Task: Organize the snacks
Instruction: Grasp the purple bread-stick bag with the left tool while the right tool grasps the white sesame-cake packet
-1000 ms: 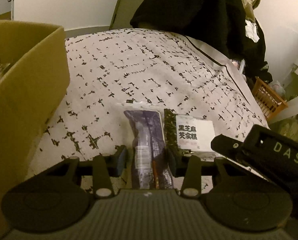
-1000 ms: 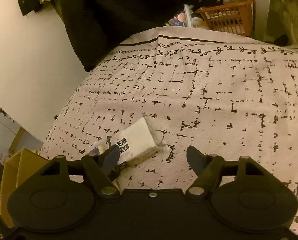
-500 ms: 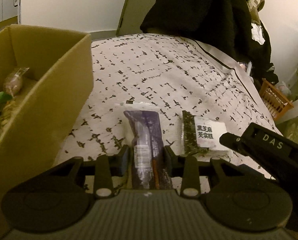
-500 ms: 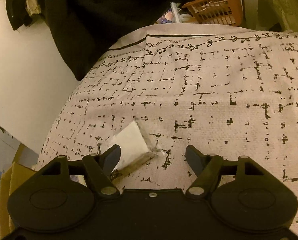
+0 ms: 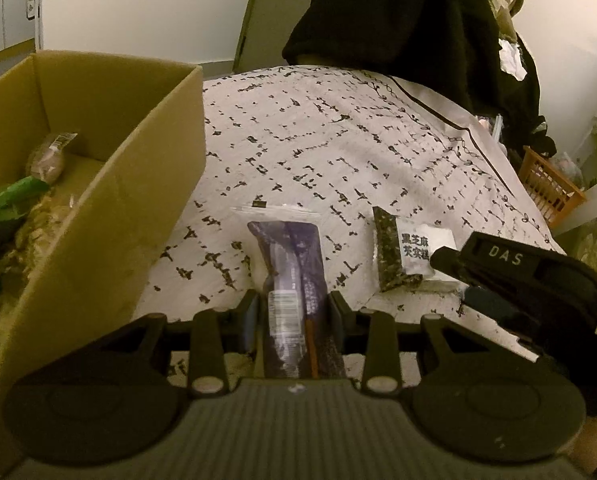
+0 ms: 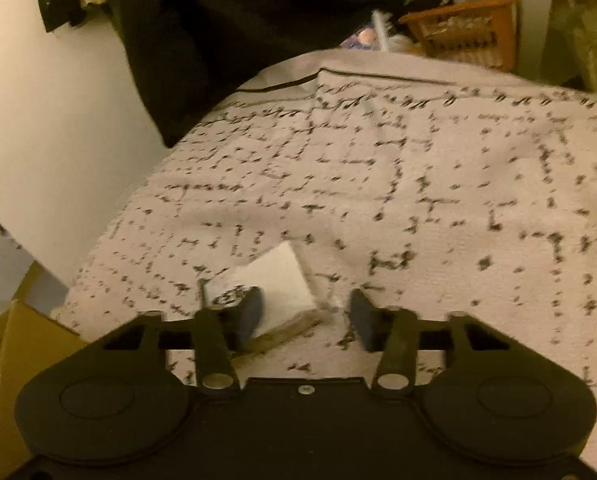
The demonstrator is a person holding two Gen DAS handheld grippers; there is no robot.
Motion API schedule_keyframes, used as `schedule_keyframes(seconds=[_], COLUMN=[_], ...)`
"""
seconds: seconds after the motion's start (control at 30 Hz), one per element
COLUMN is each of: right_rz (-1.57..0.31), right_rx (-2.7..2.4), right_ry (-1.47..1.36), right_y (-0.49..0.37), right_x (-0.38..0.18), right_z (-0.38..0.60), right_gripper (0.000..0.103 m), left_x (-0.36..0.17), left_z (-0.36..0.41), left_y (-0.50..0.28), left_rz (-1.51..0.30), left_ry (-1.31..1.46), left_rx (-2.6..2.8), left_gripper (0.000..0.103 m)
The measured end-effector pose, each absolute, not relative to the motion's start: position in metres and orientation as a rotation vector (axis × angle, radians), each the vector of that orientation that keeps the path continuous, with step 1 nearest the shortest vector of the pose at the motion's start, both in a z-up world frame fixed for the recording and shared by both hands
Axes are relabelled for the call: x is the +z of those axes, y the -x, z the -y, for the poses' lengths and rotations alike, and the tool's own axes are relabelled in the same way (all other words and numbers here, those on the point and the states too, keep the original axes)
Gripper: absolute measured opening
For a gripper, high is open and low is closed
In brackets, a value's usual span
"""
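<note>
We see the bed [image 5: 318, 152] first, covered with a pale cloth with black dashes. A cardboard box [image 5: 110, 184] stands on its left side and already contains some wrapped snacks [image 5: 46, 156].

The purple packet [image 5: 290, 264] is long and narrow, in clear wrap with a white label near its lower end. Our left gripper [image 5: 293, 314] is closed on this lower end, both pads pressing its sides. The long axis of the packet runs straight away from the gripper, toward the far side of the bed, just beside the wall of the box.

The white packet [image 5: 416, 252] is smaller and almost square, with black printed characters and a dark speckled band on its left edge. It lies flat on the bed, to the right of the purple packet and apart from it. In the right wrist view the white packet [image 6: 278, 284] lies between the fingers of our right gripper [image 6: 304, 316], nearer the left finger. The jaws have just been closing on it, but a gap shows at the right finger, so they do not grip it yet. One corner of the packet points away from the gripper.
</note>
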State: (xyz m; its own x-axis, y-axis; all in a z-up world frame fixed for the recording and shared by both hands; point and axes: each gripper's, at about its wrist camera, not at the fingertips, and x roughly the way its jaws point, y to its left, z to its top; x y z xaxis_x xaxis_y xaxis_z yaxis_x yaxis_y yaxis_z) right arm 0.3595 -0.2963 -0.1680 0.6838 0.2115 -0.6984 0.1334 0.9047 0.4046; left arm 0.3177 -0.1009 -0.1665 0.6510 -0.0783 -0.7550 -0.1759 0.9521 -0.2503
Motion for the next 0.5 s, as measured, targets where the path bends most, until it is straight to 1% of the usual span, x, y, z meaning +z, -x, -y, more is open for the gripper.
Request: schedule_keyframes(seconds=[0.07,0.17,0.27,0.43,0.5], right_rz=[-0.831,-0.845,-0.831,-0.798,-0.794], right_rx=[0.058,0.058,0.067,0.073,0.070], right_ry=[-0.443,-0.462,-0.463,-0.460,-0.459], right_y=[-0.358,-0.356,-0.352,-0.347,-0.345], right_x=[-0.165,-0.162,-0.155,-0.141,-0.136], right_z=[0.294,0.294,0.294,0.297,0.299], right_gripper=[0.030,0.021,0.014,0.009,0.009], left_x=[-0.167,-0.167,-0.165,-0.161,-0.157], left_z=[0.099,0.096,0.095,0.094,0.095], left_y=[-0.317,-0.317,-0.315,-0.313,-0.312], left_rz=[-0.867,-0.869,-0.868,-0.859,-0.852], left_ry=[0.320,0.314,0.314,0.318,0.313], left_rx=[0.060,0.069,0.069,0.064,0.061], left_gripper=[0.035,0.035,0.035,0.035,0.035])
